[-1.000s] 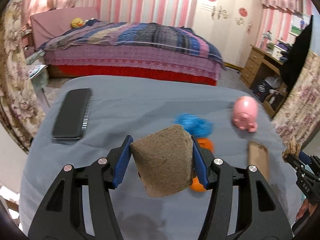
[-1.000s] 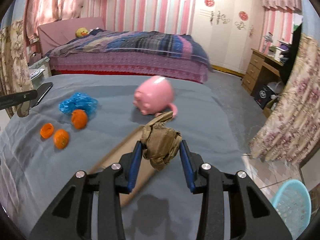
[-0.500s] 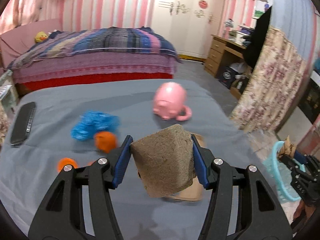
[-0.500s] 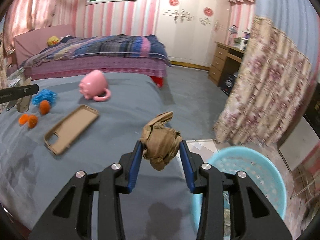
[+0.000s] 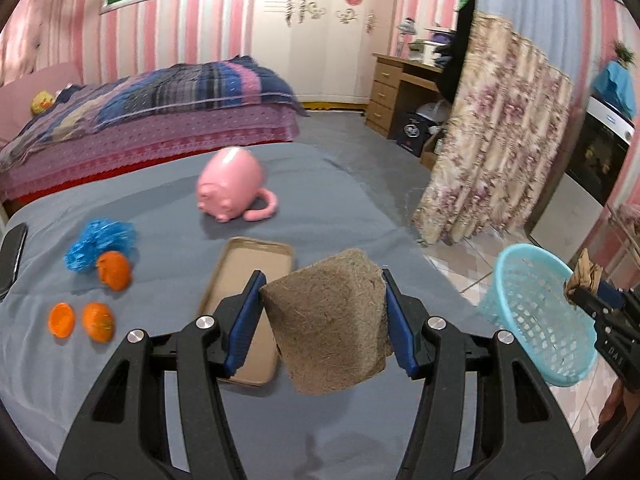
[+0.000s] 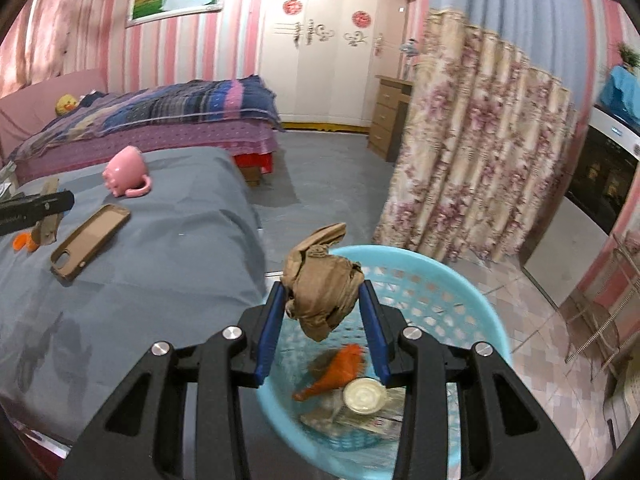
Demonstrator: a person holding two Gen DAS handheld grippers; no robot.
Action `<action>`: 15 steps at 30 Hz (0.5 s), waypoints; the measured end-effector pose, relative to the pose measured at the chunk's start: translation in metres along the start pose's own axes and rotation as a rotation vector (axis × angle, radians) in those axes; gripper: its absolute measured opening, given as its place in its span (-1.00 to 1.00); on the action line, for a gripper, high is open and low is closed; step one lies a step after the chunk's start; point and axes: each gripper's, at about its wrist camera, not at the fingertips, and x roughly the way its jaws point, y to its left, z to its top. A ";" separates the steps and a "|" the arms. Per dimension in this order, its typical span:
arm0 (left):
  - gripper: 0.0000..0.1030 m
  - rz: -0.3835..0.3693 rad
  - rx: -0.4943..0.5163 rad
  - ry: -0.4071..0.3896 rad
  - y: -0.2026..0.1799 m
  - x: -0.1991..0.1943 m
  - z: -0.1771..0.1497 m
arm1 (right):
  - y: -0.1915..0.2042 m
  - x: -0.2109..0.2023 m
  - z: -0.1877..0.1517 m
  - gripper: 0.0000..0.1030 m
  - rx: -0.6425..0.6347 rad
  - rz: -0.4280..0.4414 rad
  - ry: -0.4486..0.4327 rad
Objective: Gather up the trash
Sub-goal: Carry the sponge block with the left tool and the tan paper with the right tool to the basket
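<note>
My left gripper (image 5: 322,316) is shut on a brown fibre pot (image 5: 328,320), held above the grey bed cover (image 5: 320,184). My right gripper (image 6: 322,320) is shut on a crumpled brown paper wad (image 6: 320,288), held over the light blue basket (image 6: 448,292), which stands on the floor beside the bed and holds an orange scrap (image 6: 336,368), a lid and other litter. The basket (image 5: 536,316) and the right gripper (image 5: 600,300) with the wad also show at the right of the left wrist view. Orange peels (image 5: 96,304) and a blue crumpled bag (image 5: 100,240) lie on the cover.
A pink pig mug (image 5: 232,188) and a tan phone case (image 5: 248,288) lie on the cover, a black phone (image 5: 10,252) at its left edge. A floral curtain (image 6: 472,160) hangs behind the basket. A second bed (image 5: 140,120) and a wooden dresser (image 5: 396,92) stand beyond.
Both grippers have swung right with their loads. The right gripper has moved from over the bed cover to over the basket. The basket has come further into the left view.
</note>
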 end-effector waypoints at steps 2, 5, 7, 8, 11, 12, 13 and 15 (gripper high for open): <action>0.08 -0.024 -0.001 -0.004 -0.011 0.000 -0.001 | -0.011 -0.003 -0.003 -0.25 0.019 -0.013 -0.003; 0.08 -0.071 -0.002 -0.017 -0.030 0.000 0.001 | -0.027 -0.007 -0.009 -0.25 0.029 -0.047 -0.004; 0.08 -0.093 0.010 -0.025 -0.043 0.002 0.002 | -0.037 -0.009 -0.013 -0.25 0.037 -0.067 -0.004; 0.08 -0.102 0.021 -0.030 -0.053 0.003 0.003 | -0.042 -0.009 -0.016 -0.25 0.044 -0.077 -0.002; 0.08 -0.144 0.036 -0.022 -0.077 0.010 0.002 | -0.059 -0.009 -0.024 -0.25 0.072 -0.099 0.003; 0.08 -0.152 0.042 -0.020 -0.083 0.012 0.001 | -0.066 -0.009 -0.027 -0.25 0.085 -0.104 0.006; 0.08 -0.166 0.059 -0.017 -0.096 0.015 -0.001 | -0.070 -0.010 -0.029 -0.25 0.092 -0.106 0.007; 0.08 -0.177 0.083 -0.015 -0.111 0.019 -0.004 | -0.080 -0.009 -0.034 -0.25 0.111 -0.111 0.013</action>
